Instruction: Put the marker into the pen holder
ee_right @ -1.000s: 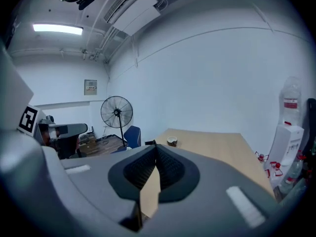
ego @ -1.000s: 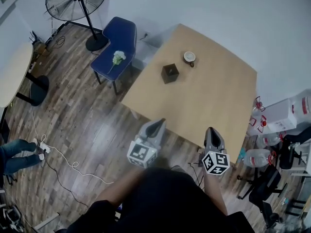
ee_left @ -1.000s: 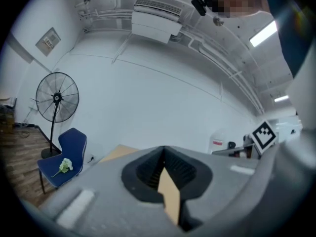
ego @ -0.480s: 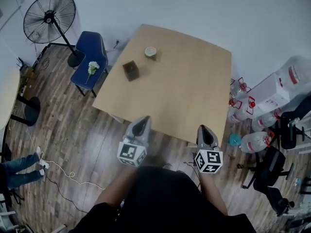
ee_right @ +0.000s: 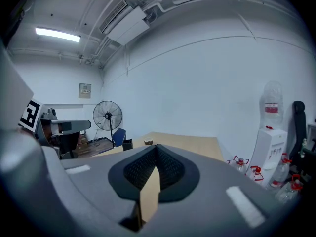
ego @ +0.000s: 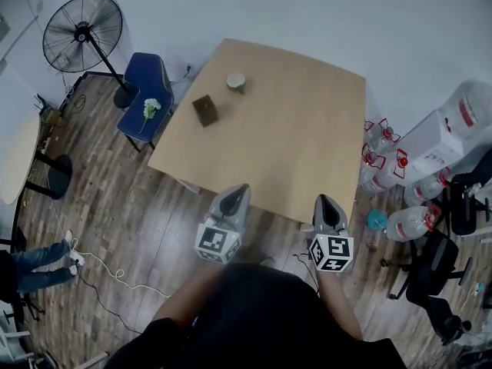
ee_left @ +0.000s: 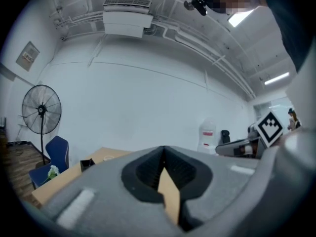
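A black square pen holder stands on the far left part of the wooden table; it also shows small in the left gripper view and the right gripper view. I see no marker in any view. My left gripper and right gripper hover side by side at the table's near edge, far from the holder. Both are shut, jaws pressed together with nothing between them, as the left gripper view and the right gripper view confirm.
A small round cup sits beyond the holder. Left of the table are a blue chair with a white flower and a standing fan. Water bottles and a dispenser crowd the right side. Cables lie on the wooden floor.
The head view has swung, so the table sits further left in the picture than a second ago. Both grippers stay shut at the near edge, shifted only slightly.
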`<state>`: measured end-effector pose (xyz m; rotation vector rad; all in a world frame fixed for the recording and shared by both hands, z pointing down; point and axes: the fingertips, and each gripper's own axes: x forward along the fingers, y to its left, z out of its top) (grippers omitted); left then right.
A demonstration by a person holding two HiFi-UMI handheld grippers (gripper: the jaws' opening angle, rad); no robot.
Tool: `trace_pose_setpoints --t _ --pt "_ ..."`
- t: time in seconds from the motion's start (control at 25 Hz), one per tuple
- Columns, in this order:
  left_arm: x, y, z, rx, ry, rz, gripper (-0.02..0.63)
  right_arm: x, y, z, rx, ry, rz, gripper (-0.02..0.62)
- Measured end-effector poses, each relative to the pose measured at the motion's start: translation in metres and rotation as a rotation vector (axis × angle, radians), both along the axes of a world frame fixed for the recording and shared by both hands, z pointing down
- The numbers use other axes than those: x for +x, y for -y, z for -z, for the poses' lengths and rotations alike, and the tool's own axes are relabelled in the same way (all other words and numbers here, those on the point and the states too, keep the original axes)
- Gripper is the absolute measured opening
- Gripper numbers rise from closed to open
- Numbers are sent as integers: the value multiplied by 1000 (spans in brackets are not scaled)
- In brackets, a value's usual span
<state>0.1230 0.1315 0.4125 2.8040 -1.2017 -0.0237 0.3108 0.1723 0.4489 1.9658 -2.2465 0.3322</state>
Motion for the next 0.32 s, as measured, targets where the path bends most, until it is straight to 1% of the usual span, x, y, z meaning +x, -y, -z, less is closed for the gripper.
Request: trace_pose_setpoints --t 0.32 --pt "-2 -3 -3 -9 -3 -10 2 -15 -2 2 18 1 19 2"
